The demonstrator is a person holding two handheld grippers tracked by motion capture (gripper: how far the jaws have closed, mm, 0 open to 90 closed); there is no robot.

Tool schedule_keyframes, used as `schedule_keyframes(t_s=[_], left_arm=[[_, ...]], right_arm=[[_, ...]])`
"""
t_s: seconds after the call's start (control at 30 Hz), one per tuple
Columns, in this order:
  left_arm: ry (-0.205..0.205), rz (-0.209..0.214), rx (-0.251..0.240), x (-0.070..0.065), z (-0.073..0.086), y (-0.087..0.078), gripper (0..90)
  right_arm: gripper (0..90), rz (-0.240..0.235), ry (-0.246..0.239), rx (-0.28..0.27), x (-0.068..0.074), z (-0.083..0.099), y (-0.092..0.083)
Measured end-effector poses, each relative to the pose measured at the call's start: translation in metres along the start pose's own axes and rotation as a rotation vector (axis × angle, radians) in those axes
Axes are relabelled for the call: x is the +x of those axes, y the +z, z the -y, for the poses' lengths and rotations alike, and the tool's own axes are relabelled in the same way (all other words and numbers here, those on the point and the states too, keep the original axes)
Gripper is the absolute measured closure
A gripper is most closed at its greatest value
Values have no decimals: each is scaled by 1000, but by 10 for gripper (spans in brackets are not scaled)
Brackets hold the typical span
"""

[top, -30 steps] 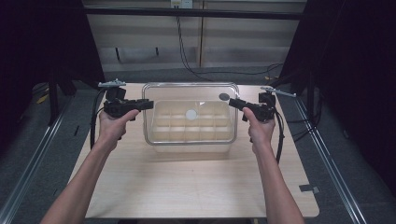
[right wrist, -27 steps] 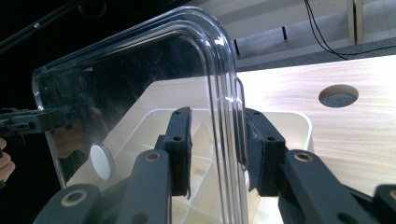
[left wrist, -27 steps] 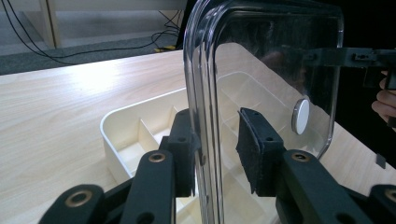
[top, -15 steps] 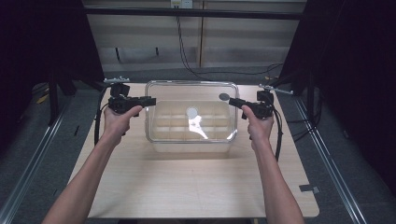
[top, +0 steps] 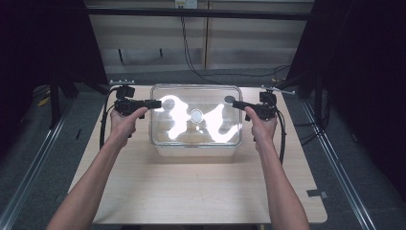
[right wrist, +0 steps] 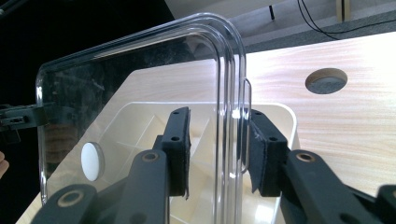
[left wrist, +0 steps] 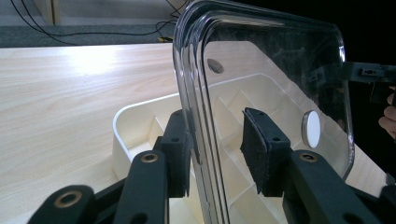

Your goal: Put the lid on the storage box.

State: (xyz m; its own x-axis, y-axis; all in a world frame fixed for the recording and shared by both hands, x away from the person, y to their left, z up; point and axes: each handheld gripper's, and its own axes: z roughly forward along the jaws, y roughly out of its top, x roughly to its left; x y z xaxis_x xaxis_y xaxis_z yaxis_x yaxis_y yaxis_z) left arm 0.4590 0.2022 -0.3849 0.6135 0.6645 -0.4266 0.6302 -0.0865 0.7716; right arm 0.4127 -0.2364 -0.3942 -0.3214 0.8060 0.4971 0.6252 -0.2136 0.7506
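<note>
Clear lid (top: pixel 196 115) sits over the cream tray (top: pixel 196 143) at table (top: pixel 191 191) centre, held at both short edges. In the high view the left gripper (top: pixel 155 103) comes in at the lid's 9 o'clock edge and the right gripper (top: pixel 237 104) at its 3 o'clock edge, a hand behind each. White round knob (top: pixel 196 115) at lid middle, strong glare across the plastic

Left gripper view: lid (left wrist: pixel 261 84) edge stands between the two black jaws of the left gripper (left wrist: pixel 217 149). One pad lies against the lid rim, the other pad (left wrist: pixel 257 149) stands a little off the plastic, so the jaws are loosened, not pinching. Jaws have just been opening, lid edge between them. Tray (left wrist: pixel 140 121) with dividers below the lid, knob (left wrist: pixel 312 129) at 3 o'clock, far gripper at 2 o'clock

Right gripper view: lid (right wrist: pixel 130 93) rim between the jaws of the right gripper (right wrist: pixel 217 149). One pad (right wrist: pixel 261 149) close against the rim's outer lip, the other off the plastic with a gap; grip loose, jaws have just been opening with the rim between them. Knob (right wrist: pixel 91 161) at 8 o'clock, tray (right wrist: pixel 140 126) under the lid, round table hole (right wrist: pixel 326 80) at 2 o'clock

Whether the lid is fully seated on the tray can't be told
</note>
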Motion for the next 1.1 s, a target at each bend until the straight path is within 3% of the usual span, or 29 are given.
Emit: schedule_keyframes(t_s=[0.17, 0.33, 0.53, 0.8, 1.1], left_arm=[[-19, -3, 14, 6, 1, 7, 617], [-39, -12, 25, 12, 4, 14, 604], [-29, -45, 48, 16, 3, 20, 593], [-67, -41, 64, 26, 9, 30, 578], [-62, -68, 95, 31, 13, 39, 553]], right_arm=[[627, 19, -1, 34, -4, -2, 8], [619, 27, 11, 30, -8, 0, 14], [602, 43, 32, 45, -13, 3, 23], [581, 66, 31, 65, -17, 7, 31], [550, 88, 29, 79, -23, 14, 40]])
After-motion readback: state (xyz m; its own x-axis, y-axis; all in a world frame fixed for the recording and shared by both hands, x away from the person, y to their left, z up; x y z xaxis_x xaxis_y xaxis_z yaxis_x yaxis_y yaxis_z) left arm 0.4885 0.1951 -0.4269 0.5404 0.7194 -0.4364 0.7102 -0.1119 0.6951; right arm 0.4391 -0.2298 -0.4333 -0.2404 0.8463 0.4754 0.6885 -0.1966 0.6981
